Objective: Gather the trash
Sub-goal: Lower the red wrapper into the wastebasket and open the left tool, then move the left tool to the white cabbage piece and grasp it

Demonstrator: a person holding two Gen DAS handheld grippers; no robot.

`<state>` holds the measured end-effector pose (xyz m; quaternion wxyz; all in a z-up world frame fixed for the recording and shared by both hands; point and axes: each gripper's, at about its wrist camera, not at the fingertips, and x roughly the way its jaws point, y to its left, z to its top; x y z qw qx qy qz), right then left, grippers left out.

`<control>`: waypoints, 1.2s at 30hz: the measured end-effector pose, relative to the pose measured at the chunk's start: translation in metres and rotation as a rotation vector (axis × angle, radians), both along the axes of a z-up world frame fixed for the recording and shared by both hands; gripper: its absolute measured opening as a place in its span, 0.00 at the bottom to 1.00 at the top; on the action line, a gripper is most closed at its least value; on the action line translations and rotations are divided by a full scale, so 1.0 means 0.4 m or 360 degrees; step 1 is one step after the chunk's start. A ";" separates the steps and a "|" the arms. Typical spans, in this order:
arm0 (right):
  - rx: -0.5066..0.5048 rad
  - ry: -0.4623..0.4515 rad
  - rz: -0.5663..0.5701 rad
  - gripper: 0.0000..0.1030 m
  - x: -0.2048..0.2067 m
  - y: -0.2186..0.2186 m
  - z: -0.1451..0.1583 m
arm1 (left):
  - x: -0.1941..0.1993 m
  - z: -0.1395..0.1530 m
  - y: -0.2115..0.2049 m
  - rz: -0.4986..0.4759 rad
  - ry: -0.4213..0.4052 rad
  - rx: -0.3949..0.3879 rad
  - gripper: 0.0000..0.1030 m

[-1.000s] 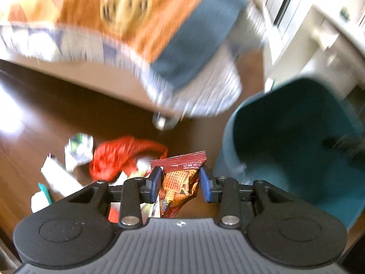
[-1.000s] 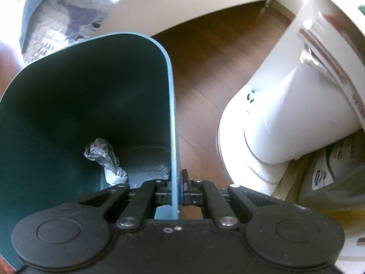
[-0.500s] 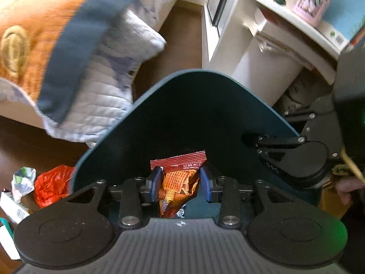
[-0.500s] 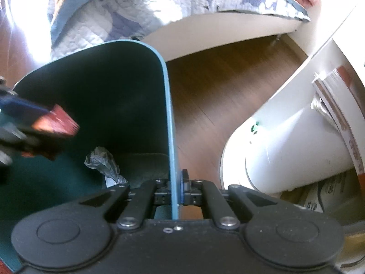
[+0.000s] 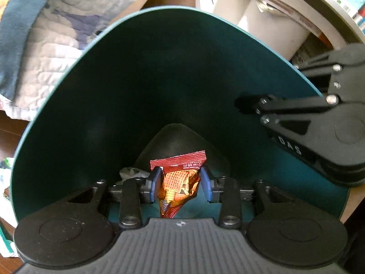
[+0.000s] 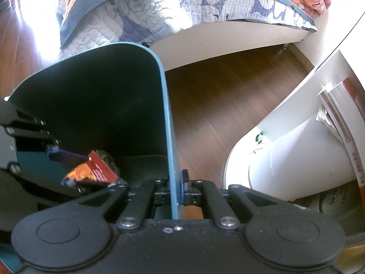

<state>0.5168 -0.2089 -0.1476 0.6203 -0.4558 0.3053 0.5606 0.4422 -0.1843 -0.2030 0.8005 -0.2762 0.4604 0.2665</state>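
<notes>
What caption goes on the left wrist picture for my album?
Left gripper holds a red snack wrapper inside the teal bin.

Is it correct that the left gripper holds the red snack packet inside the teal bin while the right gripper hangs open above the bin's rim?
Not quite. The right gripper is not open above the rim: in the right wrist view it is shut on the wall of the teal bin, one finger on each side. The rest holds: the left gripper holds the red snack packet inside the bin.
</notes>
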 end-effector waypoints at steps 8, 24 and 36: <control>0.0001 0.0023 0.0001 0.03 0.008 -0.008 0.008 | 0.034 -0.011 -0.014 -0.0075 0.0016 0.0060 0.48; -0.0015 0.0020 -0.0013 0.03 0.014 0.005 0.000 | -0.135 0.125 -0.004 -0.0066 -0.0080 0.0173 0.68; -0.0168 -0.0030 0.0003 0.02 0.004 0.036 -0.009 | -0.497 0.100 0.138 0.0581 0.0075 0.0243 0.68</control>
